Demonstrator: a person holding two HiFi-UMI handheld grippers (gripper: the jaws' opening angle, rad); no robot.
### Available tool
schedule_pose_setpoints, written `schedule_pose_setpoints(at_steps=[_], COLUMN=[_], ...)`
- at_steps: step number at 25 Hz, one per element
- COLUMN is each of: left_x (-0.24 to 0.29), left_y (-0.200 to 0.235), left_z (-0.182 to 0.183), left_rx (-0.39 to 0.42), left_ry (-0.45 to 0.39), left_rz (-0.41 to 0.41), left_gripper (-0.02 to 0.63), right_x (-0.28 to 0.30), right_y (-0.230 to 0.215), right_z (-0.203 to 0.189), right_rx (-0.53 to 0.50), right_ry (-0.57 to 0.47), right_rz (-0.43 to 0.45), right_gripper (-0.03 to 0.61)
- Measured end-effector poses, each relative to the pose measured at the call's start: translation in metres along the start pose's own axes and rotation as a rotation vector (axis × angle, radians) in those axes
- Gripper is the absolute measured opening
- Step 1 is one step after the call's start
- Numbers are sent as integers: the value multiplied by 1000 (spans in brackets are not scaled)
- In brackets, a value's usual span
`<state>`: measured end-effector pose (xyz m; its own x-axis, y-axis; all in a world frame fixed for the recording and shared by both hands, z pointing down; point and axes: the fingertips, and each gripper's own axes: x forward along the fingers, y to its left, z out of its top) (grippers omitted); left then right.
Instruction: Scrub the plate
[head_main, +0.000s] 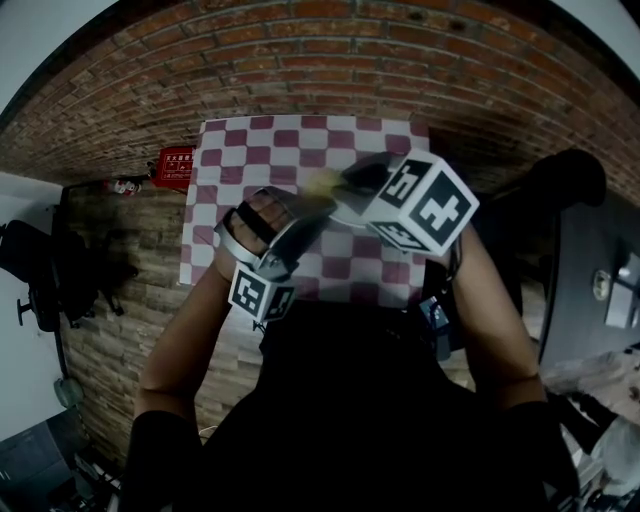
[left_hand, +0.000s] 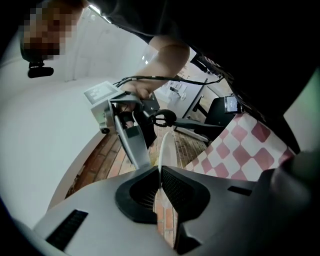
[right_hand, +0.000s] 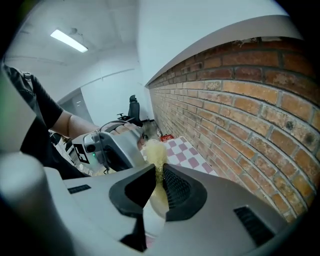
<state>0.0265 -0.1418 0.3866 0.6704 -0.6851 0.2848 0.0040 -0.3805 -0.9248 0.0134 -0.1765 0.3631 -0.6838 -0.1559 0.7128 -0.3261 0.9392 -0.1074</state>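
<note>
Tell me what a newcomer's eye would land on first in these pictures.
The left gripper stands out first. It is clamped on the rim of a thin white plate, seen edge-on and held up above a red-and-white checkered tablecloth. Close beside it, the right gripper pinches a fluffy yellow scrubber. A brick wall runs along behind the table.

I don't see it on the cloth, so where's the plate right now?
In the left gripper view the plate is clamped edge-on in the left claw, over the checkered cloth, beside the yellow scrubber in the right claw.
</note>
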Motion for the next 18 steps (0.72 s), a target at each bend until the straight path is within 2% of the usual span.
schedule_pose_setpoints(at_steps=[4,12,18], left_x=[2,6,2], left_y=[-7,-6,-8], left_z=[-11,-35,-37], left_rx=[9,-52,-63], left_ry=[29,87,85], left_rz=[-13,-13,-16], left_gripper=[26,26,28], right_x=[-4,-11,-8], right_y=[0,-1,-15], right_z=[-7,-27,-56], right_rx=[13,41,101], right_ry=[1,14,37], right_rz=[-5,17,6], right_gripper=[46,46,46])
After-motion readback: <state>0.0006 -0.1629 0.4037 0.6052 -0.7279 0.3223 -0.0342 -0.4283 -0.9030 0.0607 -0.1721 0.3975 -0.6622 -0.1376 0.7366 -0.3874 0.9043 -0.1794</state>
